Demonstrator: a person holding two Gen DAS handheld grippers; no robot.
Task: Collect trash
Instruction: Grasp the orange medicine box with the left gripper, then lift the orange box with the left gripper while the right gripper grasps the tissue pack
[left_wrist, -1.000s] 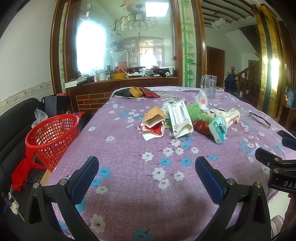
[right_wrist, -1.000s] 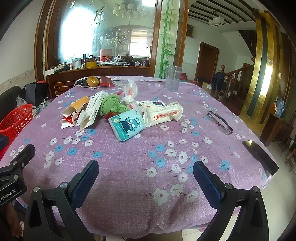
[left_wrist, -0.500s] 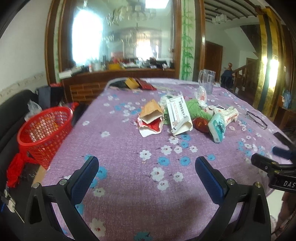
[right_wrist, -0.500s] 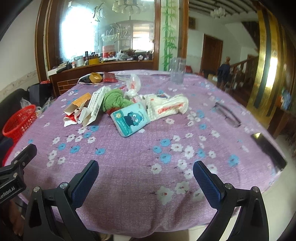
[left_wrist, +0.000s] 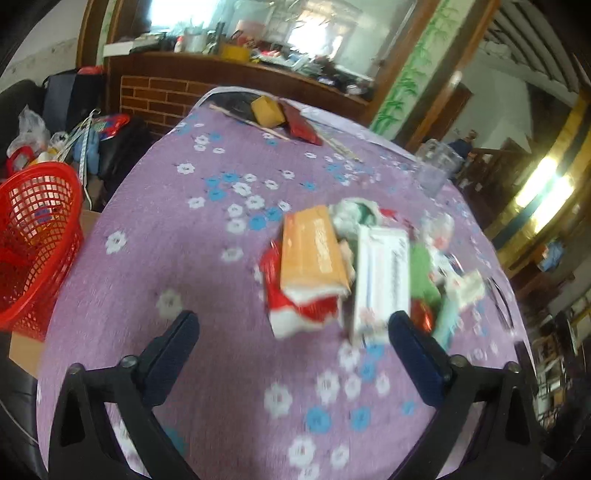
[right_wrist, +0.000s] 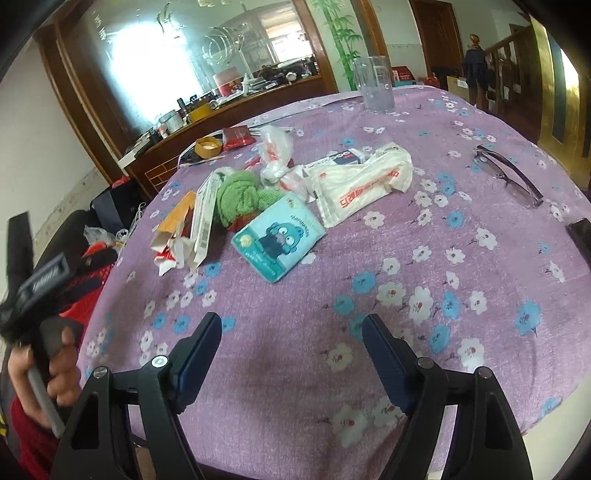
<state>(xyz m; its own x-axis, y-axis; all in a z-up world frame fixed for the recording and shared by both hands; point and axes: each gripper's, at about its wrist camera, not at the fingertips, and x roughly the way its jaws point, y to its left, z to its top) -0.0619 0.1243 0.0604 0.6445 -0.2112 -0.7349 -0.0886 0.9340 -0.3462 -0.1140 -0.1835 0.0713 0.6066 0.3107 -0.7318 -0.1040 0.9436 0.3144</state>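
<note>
the left gripper (left_wrist: 291, 332) had swung in toward the trash pile (left_wrist: 343, 266) on the purple tablecloth (left_wrist: 166, 258), jaws wide, just narrowing, nothing between them. the right gripper (right_wrist: 291, 343), likewise empty and just narrowing, hung short of the blue packet (right_wrist: 279, 236); collection had not begun, and the red basket (left_wrist: 33, 236) waited beside the table.

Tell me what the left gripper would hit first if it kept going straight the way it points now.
Probably the torn red-and-white wrapper under the orange carton, the nearest pile edge ahead of the open, empty left gripper. Only tablecloth lies before it. Blur makes depth uncertain.
</note>
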